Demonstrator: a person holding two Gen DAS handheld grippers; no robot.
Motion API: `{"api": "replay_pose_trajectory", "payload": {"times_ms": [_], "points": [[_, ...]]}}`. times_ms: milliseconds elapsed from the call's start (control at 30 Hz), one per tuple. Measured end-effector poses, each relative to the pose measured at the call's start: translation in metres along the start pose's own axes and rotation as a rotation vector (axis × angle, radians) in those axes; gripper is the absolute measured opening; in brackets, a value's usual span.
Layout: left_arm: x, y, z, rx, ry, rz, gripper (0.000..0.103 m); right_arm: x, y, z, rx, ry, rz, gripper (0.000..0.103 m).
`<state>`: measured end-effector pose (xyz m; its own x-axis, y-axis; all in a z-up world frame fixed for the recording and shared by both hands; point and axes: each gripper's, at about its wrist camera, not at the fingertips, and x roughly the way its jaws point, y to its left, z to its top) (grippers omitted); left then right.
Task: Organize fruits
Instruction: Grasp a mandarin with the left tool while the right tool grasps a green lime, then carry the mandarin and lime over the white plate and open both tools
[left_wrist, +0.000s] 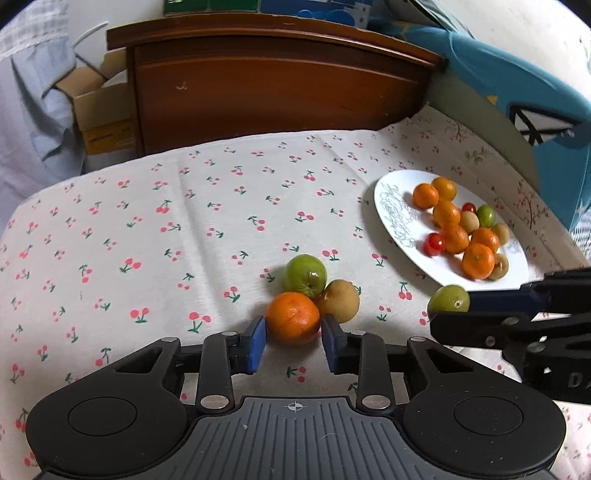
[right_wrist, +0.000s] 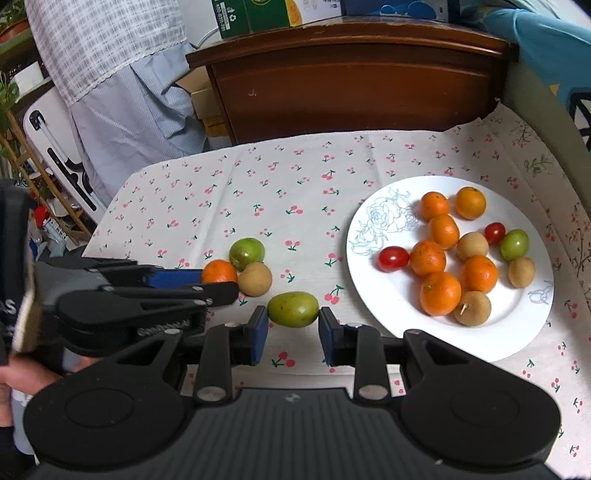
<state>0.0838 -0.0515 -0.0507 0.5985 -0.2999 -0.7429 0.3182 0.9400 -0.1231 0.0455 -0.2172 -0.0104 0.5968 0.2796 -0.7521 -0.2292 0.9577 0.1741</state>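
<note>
Oranges, tomatoes, brown and green fruits are heaped on the plate (right_wrist: 373, 266). An orange (left_wrist: 293, 317) is clamped by the left tongs (left_wrist: 293, 341), a green fruit (right_wrist: 293, 309) by the right tongs (right_wrist: 293, 338).

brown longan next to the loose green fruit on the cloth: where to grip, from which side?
Take the brown longan across its round middle, coming from above on its open right side. The mandarin and green fruit press against its left and rear, and the left gripper is clamped on that mandarin, so fingers fit poorly there.
</note>
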Motion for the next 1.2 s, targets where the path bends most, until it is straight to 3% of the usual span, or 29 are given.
{"api": "replay_pose_trajectory", "payload": {"times_ms": [633,933,1200], "points": [[-0.033,0.002,0.008,-0.041,-0.083,-0.002,0.028,-0.003,-0.001,0.002,0.029,-0.001,0.039,0.03],[-0.044,-0.008,0.025,-0.043,-0.147,-0.042,0.028,-0.036,-0.024,0.03,0.069,-0.126,0.028,0.03],[-0.04,-0.022,0.044,-0.04,-0.184,-0.095,0.029,-0.054,-0.06,0.052,0.128,-0.208,-0.033,0.03]]}}
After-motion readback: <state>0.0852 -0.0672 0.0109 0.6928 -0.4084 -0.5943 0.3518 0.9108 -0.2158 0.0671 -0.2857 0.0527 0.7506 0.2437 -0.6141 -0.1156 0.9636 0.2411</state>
